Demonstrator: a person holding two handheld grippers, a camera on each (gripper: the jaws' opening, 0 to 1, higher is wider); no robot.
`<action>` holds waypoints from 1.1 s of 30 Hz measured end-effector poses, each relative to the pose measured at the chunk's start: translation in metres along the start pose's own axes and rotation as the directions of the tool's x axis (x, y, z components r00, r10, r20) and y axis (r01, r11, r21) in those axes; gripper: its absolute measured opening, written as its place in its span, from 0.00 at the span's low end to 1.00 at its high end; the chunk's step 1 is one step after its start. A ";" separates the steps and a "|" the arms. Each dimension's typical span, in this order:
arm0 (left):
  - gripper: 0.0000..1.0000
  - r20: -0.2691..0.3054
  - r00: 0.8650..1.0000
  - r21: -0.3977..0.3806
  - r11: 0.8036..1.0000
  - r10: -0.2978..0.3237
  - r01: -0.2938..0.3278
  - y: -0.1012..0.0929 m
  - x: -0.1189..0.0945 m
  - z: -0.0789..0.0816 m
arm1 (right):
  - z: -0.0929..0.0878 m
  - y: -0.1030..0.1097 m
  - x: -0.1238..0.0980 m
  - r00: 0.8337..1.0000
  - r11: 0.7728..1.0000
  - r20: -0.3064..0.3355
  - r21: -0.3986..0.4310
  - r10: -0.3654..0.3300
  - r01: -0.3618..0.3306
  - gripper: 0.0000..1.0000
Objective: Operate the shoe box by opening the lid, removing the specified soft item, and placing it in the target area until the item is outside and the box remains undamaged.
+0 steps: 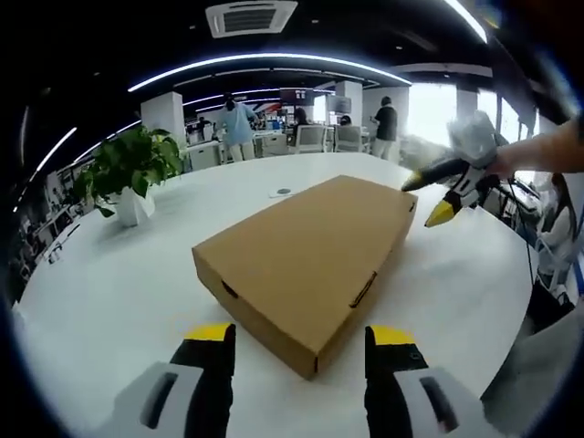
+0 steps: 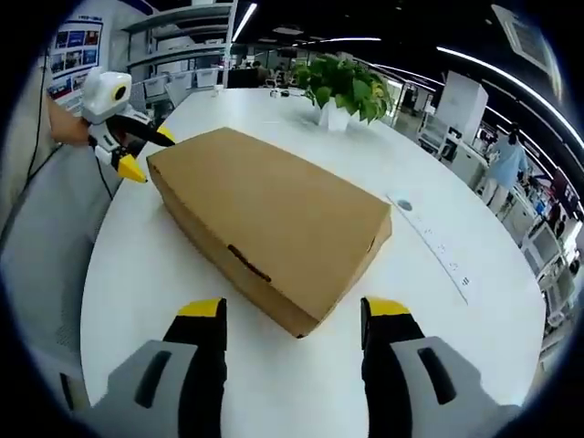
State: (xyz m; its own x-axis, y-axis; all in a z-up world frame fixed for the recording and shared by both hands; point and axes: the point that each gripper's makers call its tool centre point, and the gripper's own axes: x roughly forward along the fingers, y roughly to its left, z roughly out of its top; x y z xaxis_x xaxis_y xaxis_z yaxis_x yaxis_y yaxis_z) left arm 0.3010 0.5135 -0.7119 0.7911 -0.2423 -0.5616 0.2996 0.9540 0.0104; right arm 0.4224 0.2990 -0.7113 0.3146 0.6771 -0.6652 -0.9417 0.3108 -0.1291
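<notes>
The shoe box point(image 1: 306, 260) is lying flat and closed in the middle of the white round counter point(image 1: 109, 292), lid still down, so the step in hand is judged to be the opening: the lid edge should be getting lifted evenly from both ends (slots along the side mark the seam) without creasing the cardboard. The left gripper point(image 1: 299, 342) is hovering spread wide at one corner, holding nothing, and the right gripper point(image 2: 292, 315) is likewise spread and empty at the opposite corner, neither touching the box.
</notes>
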 end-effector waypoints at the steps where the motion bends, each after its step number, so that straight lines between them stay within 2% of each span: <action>1: 0.56 0.001 1.000 -0.003 1.000 0.003 -0.003 0.000 0.000 0.000 | 0.000 -0.002 0.001 1.000 1.000 0.002 0.005 0.002 -0.002 0.54; 4: 0.54 0.002 1.000 -0.012 1.000 0.006 -0.005 0.000 0.004 0.000 | 0.002 -0.003 0.004 1.000 1.000 0.005 0.013 0.007 -0.007 0.51; 8: 0.53 -0.010 1.000 -0.014 1.000 0.002 -0.002 0.003 0.009 0.000 | 0.005 -0.003 0.007 1.000 0.999 0.013 0.031 0.019 -0.019 0.53; 11: 0.53 -0.015 1.000 -0.017 1.000 -0.003 0.002 0.002 0.009 -0.001 | 0.008 -0.003 0.009 1.000 0.999 0.018 0.027 0.017 -0.018 0.46; 15: 0.51 -0.016 1.000 -0.018 1.000 -0.006 0.005 0.001 0.009 -0.001 | 0.007 -0.003 0.011 1.000 0.999 0.012 0.039 0.022 -0.022 0.48; 18: 0.49 -0.022 1.000 0.009 1.000 -0.013 0.014 -0.002 0.009 -0.001 | 0.007 -0.001 0.012 1.000 0.998 0.005 0.061 0.019 -0.020 0.47; 25: 0.48 -0.039 0.998 0.021 0.999 -0.049 0.049 0.000 0.008 -0.001 | 0.007 0.002 0.013 1.000 0.997 -0.003 0.081 -0.014 0.014 0.49; 33: 0.48 -0.066 0.995 0.048 0.996 -0.077 0.080 0.009 0.005 -0.003 | 0.007 0.014 0.011 0.999 0.993 -0.009 0.106 -0.040 0.041 0.49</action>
State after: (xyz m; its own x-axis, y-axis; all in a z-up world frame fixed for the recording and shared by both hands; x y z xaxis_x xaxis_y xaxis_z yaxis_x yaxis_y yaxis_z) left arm 0.3062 0.5213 -0.7173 0.7291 -0.3028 -0.6138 0.3875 0.9219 0.0054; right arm 0.4131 0.3156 -0.7147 0.3511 0.6584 -0.6658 -0.9101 0.4073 -0.0771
